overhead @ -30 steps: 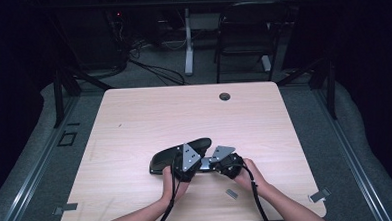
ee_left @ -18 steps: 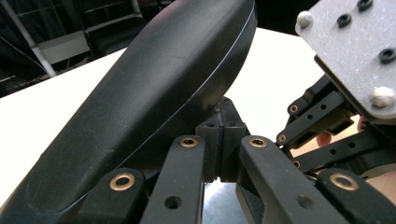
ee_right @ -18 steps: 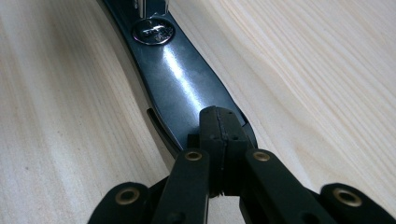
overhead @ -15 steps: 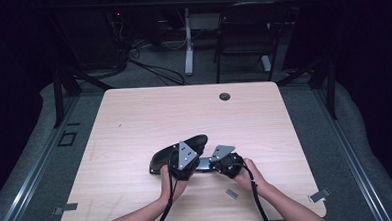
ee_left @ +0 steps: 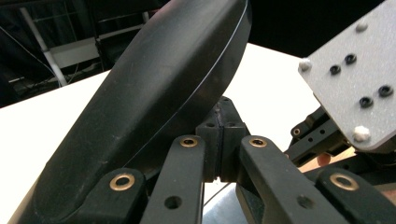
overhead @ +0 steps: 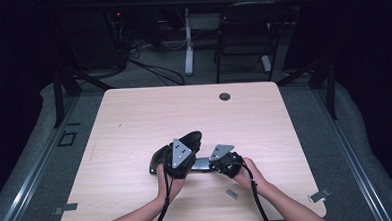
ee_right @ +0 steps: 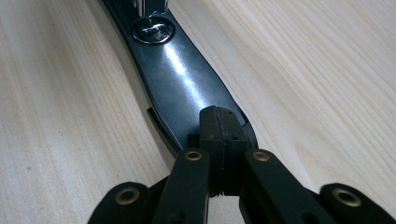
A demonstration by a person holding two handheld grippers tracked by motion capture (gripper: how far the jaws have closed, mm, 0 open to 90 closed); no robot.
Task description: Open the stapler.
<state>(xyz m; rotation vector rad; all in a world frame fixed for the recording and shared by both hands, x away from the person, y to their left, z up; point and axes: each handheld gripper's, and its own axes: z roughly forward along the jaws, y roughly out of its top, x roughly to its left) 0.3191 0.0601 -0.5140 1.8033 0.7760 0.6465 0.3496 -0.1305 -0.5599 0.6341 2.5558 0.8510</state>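
Pale wooden desk [overhead: 134, 118] in a dark room, both grippers working one black tool near its front edge.

Left gripper [overhead: 180, 163]: jaws clenched flat together with nothing between them, seen pad to pad in the left gripper view; the raised black handle [ee_left: 154, 107] of the tool lies against the jaw on that view's left side, tilted upward. Right gripper [overhead: 230, 164]: jaws likewise pressed together, tips resting on the shiny dark metal base [ee_right: 180, 88] of the tool, which lies flat on the desk; a round silver badge [ee_right: 152, 29] sits farther along it. Small grey tab [overhead: 231, 193] lies just in front of the right hand. Round cable hole [overhead: 225, 96] sits near the back edge.
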